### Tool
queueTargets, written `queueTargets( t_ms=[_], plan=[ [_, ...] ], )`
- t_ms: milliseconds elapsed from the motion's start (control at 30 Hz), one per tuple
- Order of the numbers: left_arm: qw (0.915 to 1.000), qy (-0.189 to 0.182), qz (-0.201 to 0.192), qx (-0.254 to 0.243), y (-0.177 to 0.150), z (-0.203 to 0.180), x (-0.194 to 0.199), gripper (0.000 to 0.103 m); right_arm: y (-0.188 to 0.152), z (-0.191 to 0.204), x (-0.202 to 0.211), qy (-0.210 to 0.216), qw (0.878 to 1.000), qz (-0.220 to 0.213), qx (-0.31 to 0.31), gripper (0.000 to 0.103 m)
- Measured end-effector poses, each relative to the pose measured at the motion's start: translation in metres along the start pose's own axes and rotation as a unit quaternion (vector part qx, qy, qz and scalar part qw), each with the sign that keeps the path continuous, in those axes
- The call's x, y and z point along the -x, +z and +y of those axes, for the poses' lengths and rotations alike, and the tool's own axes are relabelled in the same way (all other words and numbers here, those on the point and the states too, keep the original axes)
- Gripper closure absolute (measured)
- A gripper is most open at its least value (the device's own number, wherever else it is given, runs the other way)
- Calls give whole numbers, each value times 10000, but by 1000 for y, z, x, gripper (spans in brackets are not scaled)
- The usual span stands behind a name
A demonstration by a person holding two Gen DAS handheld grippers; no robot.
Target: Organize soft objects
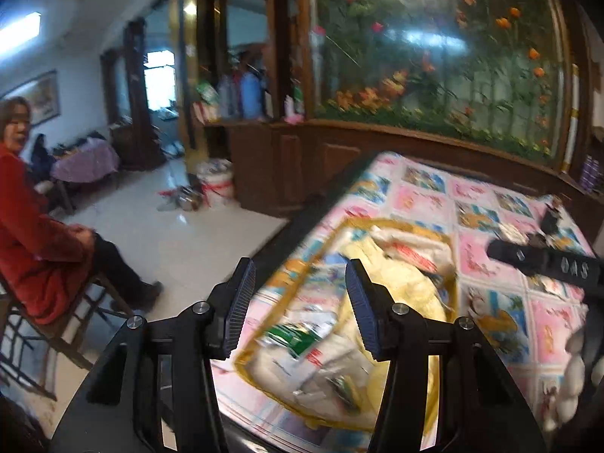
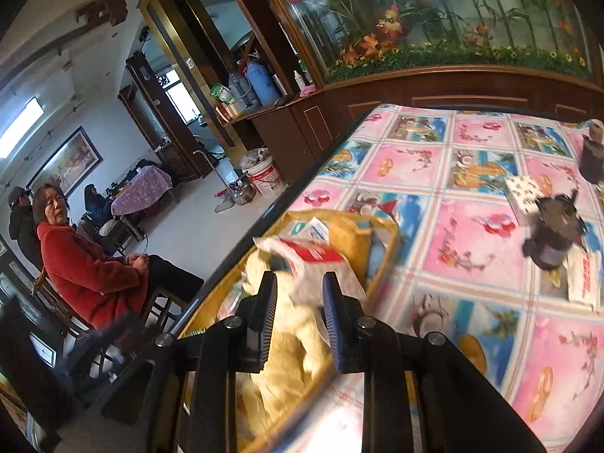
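Observation:
A yellow-rimmed storage bag [image 1: 449,243] lies open on the patterned blanket [image 1: 487,196]. It holds a pale yellow soft item [image 1: 396,264] and white printed packets [image 1: 302,343]. My left gripper [image 1: 298,309] is open and empty above the bag's near left corner. In the right wrist view the bag [image 2: 392,234] holds the yellow soft item [image 2: 287,343] and a red-and-white packet [image 2: 317,260]. My right gripper [image 2: 298,317] is open just above the soft item, with nothing clamped. The right gripper's black body [image 1: 543,260] shows at the right of the left wrist view.
A small patterned box [image 2: 523,192], a dark round object [image 2: 555,234] and a white packet [image 2: 585,275] lie on the blanket to the right. A wooden cabinet with an aquarium [image 2: 453,22] stands behind. A woman in red [image 2: 83,264] sits left of the table. A white bucket [image 2: 264,177] stands on the floor.

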State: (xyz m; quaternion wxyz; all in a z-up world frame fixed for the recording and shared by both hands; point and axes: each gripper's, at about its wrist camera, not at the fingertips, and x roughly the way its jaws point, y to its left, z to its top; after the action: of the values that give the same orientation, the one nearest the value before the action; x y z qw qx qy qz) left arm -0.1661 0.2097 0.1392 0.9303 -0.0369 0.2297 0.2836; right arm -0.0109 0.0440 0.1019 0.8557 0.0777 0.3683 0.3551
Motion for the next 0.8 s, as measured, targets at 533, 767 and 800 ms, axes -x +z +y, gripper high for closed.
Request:
queueTargets(
  t_ms=[533, 767, 800],
  plan=[
    [9963, -392, -482, 598, 17, -4, 36, 0, -48, 12, 30, 3, 9975, -275, 652, 63],
    [9976, -115, -146, 668, 12, -3, 21, 0, -66, 17, 21, -290, 9956, -142, 882, 62],
    [9977, -51, -93, 662, 10, -2, 19, 0, -68, 19, 19, -323, 9952, -107, 923, 62]
  ],
)
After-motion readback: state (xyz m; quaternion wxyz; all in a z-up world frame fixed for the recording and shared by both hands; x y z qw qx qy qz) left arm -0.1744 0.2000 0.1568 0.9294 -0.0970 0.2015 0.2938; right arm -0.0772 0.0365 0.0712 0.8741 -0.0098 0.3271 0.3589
